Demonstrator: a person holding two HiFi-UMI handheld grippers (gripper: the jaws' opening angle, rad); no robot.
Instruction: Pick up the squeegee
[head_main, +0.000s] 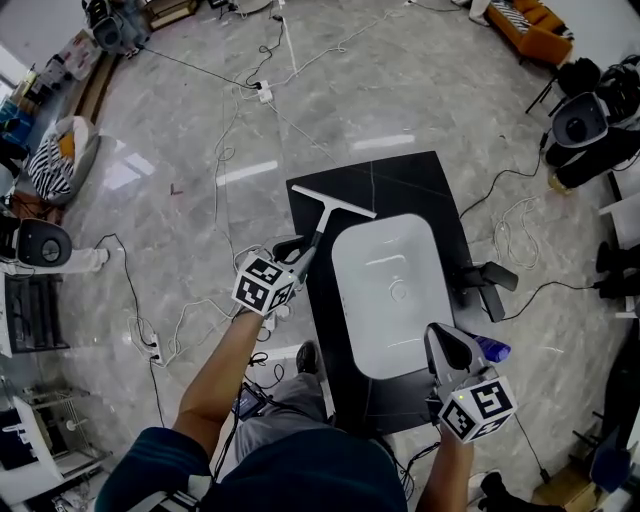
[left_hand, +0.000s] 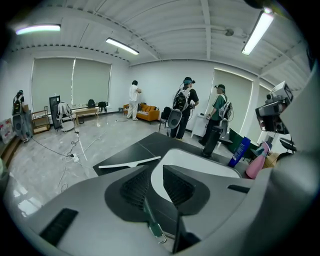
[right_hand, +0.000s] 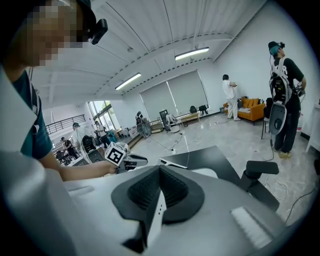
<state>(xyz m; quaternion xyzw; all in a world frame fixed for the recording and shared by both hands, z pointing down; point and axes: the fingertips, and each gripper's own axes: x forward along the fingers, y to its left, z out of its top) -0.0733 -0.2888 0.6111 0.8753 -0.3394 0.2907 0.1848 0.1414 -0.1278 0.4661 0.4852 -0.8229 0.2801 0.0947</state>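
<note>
The person's teal shirt (head_main: 300, 480) fills the bottom of the head view. Beyond it stands a black table (head_main: 400, 180) with a white sink (head_main: 380, 330) set into it.

The left gripper (head_main: 296, 252) is just off the sink's left rim, at the table's edge. The right gripper (head_main: 445, 345) hovers over the sink's near right corner. Its jaws are together with nothing between them.

The squeegee (head_main: 333, 203) lies flat on the table, beyond the sink's far left corner. Its blade runs crosswise there. Its handle (left_hand: 149, 215) runs from the middle of the blade back along the sink's left side, toward the person.

In the left gripper view the jaws stand apart, with the near end of the handle between them. The handle sits close against the left pad and is not clamped. The handle's long axis runs roughly along the jaws' line of sight, so closing across it looks like the move in hand. The left gripper is much the nearer one; the right is well apart from the squeegee, across the sink.

The squeegee is T-shaped, with a slim white blade. The thin handle is greyish-green and ends in a small metal hanging loop.
</note>
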